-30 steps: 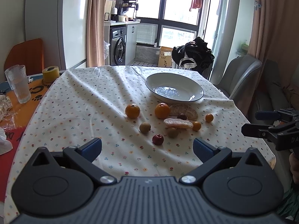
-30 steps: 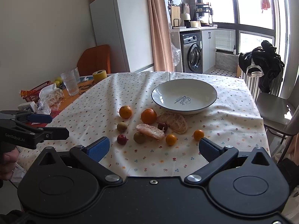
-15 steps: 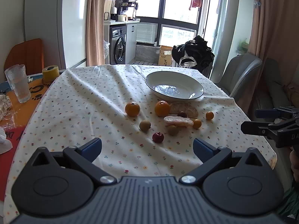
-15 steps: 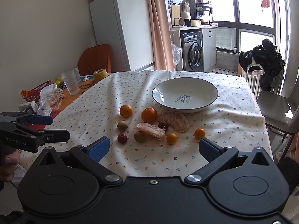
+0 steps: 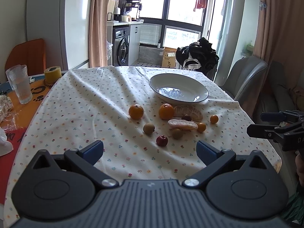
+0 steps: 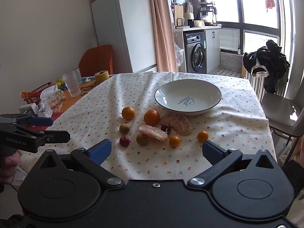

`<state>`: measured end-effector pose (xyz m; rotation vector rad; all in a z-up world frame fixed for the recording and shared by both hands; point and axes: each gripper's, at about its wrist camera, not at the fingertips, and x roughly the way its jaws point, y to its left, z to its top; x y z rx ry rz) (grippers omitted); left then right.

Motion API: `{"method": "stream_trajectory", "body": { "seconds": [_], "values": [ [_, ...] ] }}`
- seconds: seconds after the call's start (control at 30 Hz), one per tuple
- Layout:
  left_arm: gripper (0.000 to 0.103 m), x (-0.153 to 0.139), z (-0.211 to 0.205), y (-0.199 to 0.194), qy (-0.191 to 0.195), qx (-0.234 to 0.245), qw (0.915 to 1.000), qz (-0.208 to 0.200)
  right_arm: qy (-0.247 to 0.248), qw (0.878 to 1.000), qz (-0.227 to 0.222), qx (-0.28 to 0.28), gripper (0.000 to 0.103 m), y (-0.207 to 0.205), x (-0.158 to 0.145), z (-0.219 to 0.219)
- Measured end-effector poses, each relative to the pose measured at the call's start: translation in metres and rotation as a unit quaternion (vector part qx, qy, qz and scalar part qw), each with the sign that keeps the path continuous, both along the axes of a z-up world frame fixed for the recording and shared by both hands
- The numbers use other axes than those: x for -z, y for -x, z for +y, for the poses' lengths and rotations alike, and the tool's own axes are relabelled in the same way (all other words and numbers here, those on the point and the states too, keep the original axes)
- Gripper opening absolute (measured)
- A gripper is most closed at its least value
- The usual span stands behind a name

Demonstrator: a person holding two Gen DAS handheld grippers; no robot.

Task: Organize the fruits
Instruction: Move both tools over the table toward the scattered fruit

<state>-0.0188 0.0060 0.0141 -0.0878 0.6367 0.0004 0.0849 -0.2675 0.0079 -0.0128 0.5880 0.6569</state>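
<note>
Lying before one bowl (image 6: 188, 98): two oranges (image 6: 151, 117), perhaps two kumquats (image 6: 203, 136).

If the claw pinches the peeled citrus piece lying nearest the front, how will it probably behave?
The peeled citrus piece looks soft and bare of rind, so a hard pinch would likely squash it or split its segments. Its long, flattish shape suggests it will not roll. It touches the greenish-brown round fruit, which may get nudged and roll.

cream tablecloth (image 6: 106, 112) with small multicolour flower print, white bowl (image 6: 209, 91) with dark blue rim, two orange tangerines (image 6: 151, 117), dark red small fruit (image 6: 124, 141), brown-green round fruits (image 6: 142, 139), yellow tape roll (image 6: 101, 76), blue pads (image 6: 100, 151) on black grippers
</note>
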Motion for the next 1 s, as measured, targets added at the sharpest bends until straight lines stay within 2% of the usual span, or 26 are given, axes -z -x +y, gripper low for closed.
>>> {"method": "stream_trajectory", "body": {
  "seconds": [0.8, 1.0],
  "values": [
    [0.103, -0.0002, 0.0006, -0.0017, -0.003, -0.004, 1.0, -0.001, 0.006, 1.0, -0.002, -0.003, 0.103, -0.0003, 0.0018, 0.001],
    [0.103, 0.0036, 0.0011, -0.0091, 0.004, -0.006, 1.0, -0.004, 0.015, 1.0, -0.014, 0.001, 0.103, -0.0038, 0.0045, 0.0017]
  ]
}}
